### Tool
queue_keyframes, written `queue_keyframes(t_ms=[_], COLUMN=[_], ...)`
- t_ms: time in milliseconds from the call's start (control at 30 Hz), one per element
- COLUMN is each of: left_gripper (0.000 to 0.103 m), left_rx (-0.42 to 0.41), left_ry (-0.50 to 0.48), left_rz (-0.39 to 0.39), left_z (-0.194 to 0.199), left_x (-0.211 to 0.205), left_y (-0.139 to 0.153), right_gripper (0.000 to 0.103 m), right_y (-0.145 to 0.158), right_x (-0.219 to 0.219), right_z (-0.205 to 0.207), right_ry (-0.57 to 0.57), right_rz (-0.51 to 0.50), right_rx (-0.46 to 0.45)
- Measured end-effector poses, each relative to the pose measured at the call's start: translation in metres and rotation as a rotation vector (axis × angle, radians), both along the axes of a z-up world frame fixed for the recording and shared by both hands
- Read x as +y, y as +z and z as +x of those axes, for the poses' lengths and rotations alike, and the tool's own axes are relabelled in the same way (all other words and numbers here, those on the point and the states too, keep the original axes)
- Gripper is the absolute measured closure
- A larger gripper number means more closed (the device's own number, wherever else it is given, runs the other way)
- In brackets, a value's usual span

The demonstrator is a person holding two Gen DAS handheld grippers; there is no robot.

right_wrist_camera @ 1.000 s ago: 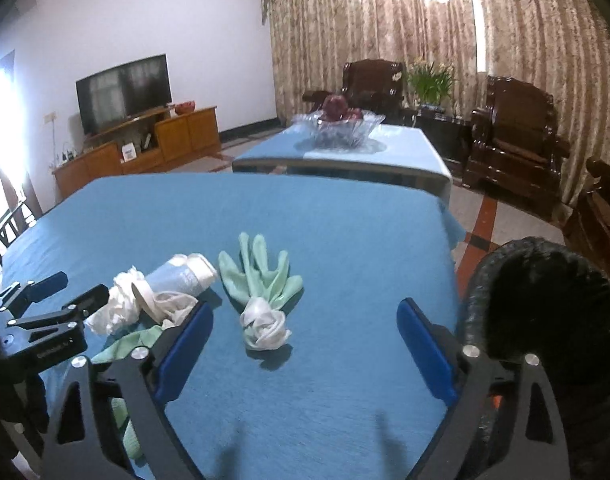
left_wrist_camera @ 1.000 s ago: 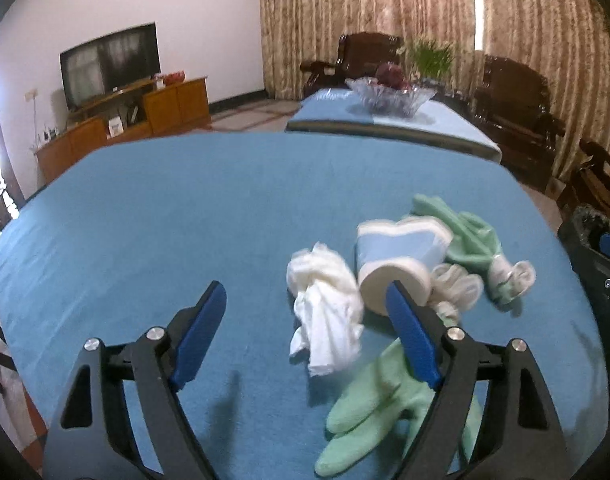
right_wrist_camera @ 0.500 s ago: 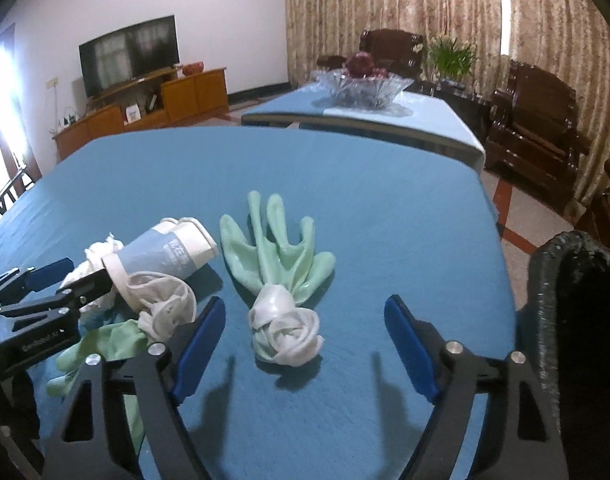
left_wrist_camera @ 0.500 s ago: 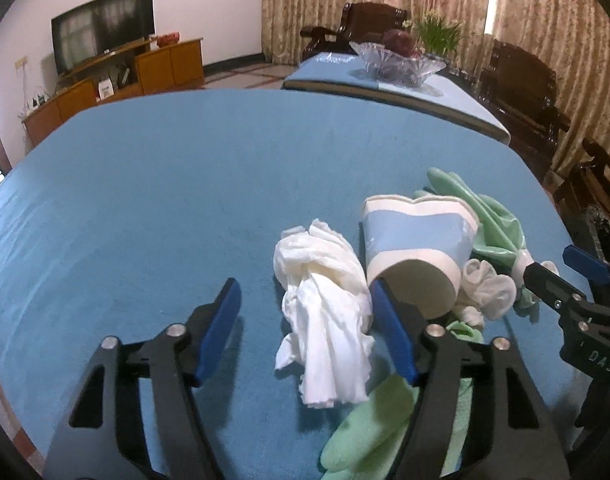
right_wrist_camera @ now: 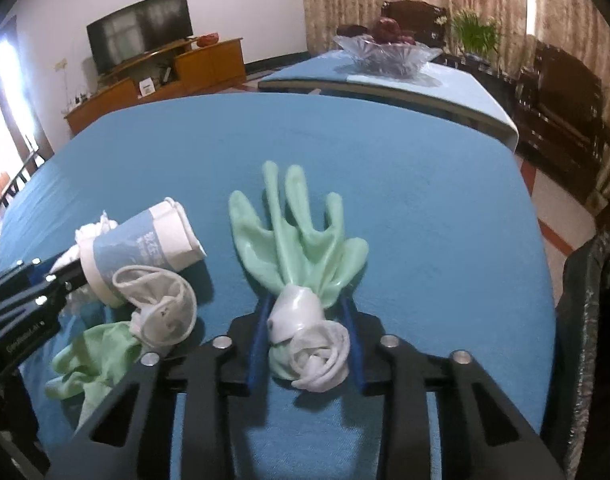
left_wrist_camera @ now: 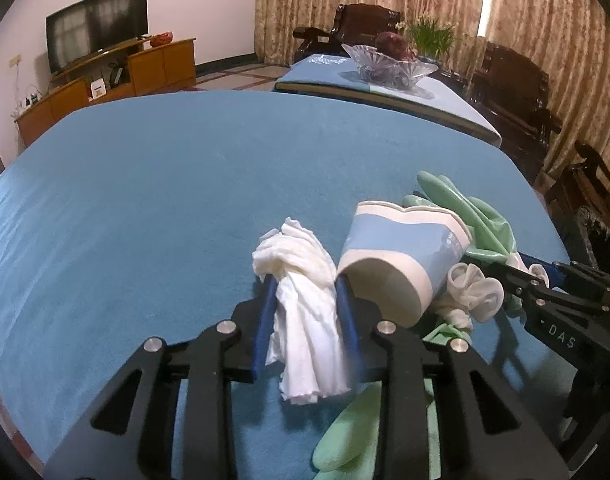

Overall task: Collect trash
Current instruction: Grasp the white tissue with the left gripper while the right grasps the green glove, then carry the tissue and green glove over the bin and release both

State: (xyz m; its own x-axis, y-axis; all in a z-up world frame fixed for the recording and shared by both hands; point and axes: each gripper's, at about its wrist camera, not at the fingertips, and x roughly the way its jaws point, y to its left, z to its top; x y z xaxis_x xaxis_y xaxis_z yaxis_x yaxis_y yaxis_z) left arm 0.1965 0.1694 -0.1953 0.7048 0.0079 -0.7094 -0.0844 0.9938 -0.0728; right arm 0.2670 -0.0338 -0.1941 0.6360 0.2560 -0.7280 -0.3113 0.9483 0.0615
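My left gripper [left_wrist_camera: 305, 286] is shut on a crumpled white tissue [left_wrist_camera: 301, 304] lying on the blue table [left_wrist_camera: 145, 184]. A blue and white paper cup [left_wrist_camera: 401, 256] lies on its side just right of it, touching the right finger. My right gripper [right_wrist_camera: 307, 308] is shut on the white cuff of a green rubber glove [right_wrist_camera: 301, 240], which lies flat with its fingers pointing away. A second green glove [right_wrist_camera: 93, 360] with a bunched white cuff lies by the cup [right_wrist_camera: 145, 244]. The right gripper also shows at the right edge of the left wrist view.
A black bin bag [right_wrist_camera: 593, 320] stands off the table's right edge. Beyond the table is a second table with a glass fruit bowl [right_wrist_camera: 385, 52], dark wooden chairs, curtains, and a TV on a wooden cabinet [left_wrist_camera: 97, 44].
Both grippers moved forward and down and closed: the left around the white tissue, the right around the green glove's cuff. Both were open a second ago.
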Motion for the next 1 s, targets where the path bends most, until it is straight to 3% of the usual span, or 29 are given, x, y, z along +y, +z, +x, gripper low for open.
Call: queue_keyframes(t_ms=[233,533,1000], left_gripper=[0.074,0.075,0.077], left_rx=[-0.027,-0.096,-0.168], left_ry=[-0.013,0.041,0.005], left_rz=[-0.015,-0.023,0.003], left_z=[-0.020,-0.040,-0.036], left_x=[0.002,0.014,-0.019], left_y=[0.011,0.033,0.071], right_gripper=[0.074,0.075,0.075], right_y=[0.012,0.032,0.069], right_x=[-0.010,-0.027,-0.042], right_z=[-0.014,-0.031,-0.057], right_ry=[-0.023,-0.041,-0.062], right_rz=[0.034,0.064,0.087], right_rx=[-0.033,-0.075,-0.156])
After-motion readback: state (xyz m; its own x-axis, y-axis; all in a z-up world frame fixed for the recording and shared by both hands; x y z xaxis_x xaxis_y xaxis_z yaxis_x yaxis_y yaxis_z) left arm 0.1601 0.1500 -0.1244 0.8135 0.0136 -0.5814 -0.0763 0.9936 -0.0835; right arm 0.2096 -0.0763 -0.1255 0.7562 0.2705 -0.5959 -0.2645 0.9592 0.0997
